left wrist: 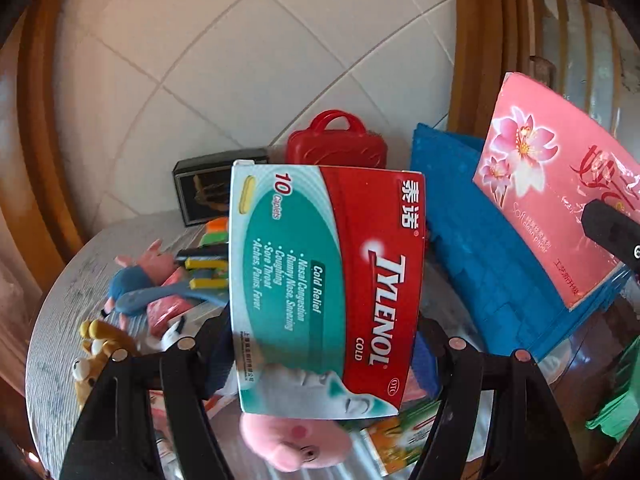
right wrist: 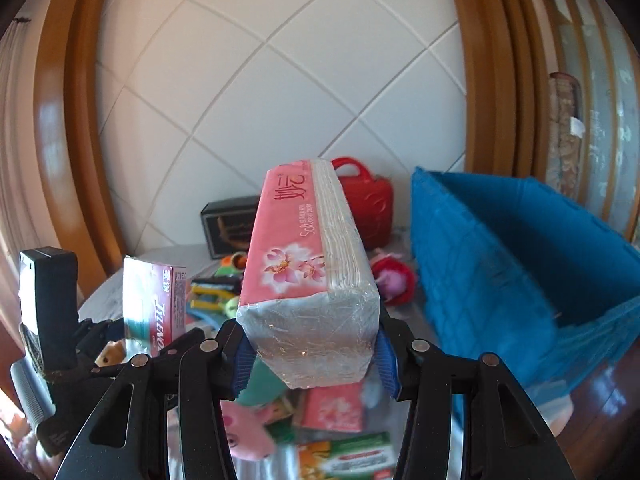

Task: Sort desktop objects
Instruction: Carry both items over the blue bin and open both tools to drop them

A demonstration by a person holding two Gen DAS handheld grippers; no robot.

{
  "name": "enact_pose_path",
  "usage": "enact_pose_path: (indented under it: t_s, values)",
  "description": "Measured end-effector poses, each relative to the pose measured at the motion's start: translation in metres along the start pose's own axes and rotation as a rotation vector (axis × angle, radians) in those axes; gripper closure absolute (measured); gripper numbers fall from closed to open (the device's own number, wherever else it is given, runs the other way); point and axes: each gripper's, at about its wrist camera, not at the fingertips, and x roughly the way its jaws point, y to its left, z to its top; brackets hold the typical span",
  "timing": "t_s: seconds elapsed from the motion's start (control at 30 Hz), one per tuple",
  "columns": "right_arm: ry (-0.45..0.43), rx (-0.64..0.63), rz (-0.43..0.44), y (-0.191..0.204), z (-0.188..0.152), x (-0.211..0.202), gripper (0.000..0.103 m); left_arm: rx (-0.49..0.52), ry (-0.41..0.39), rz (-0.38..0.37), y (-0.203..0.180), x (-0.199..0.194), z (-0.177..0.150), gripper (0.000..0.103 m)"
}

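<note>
My left gripper (left wrist: 320, 344) is shut on a Tylenol Cold box (left wrist: 326, 280), red and green, held upright above the table. The box also shows in the right wrist view (right wrist: 154, 304) at the left. My right gripper (right wrist: 312, 352) is shut on a pink tissue pack (right wrist: 308, 272) with flower print, held up off the table. The pack shows in the left wrist view (left wrist: 560, 208) at the right, over the blue storage bin (left wrist: 480, 248). The bin (right wrist: 500, 264) stands open to the right of the pack.
On the round table lie a red toy case (right wrist: 368, 200), a dark box (right wrist: 228, 224), plush toys (left wrist: 136, 276), markers (left wrist: 204, 264), a pink pig plush (left wrist: 296, 440), another tissue pack (right wrist: 332, 408) and medicine boxes (right wrist: 352, 456). A tiled wall stands behind.
</note>
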Motion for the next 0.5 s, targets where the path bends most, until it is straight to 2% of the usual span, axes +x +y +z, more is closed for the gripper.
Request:
enact_pose_path:
  t_s: [0.17, 0.27, 0.37, 0.5]
  values:
    - [-0.088, 0.026, -0.098, -0.124, 0.034, -0.026, 0.053, 0.047, -0.058, -0.073, -0.119, 0.001, 0.057, 0.031]
    - [-0.107, 0.041, -0.173, -0.2, 0.052, -0.029, 0.053, 0.06, -0.069, -0.122, -0.184, 0.017, 0.082, 0.031]
    - [-0.084, 0.048, -0.23, -0.265, 0.064, -0.017, 0.053, 0.086, -0.038, -0.148, -0.242, 0.043, 0.1, 0.031]
    - [-0.016, 0.07, -0.273, -0.333, 0.07, 0.019, 0.053, 0.136, 0.085, -0.171, -0.308, 0.09, 0.11, 0.031]
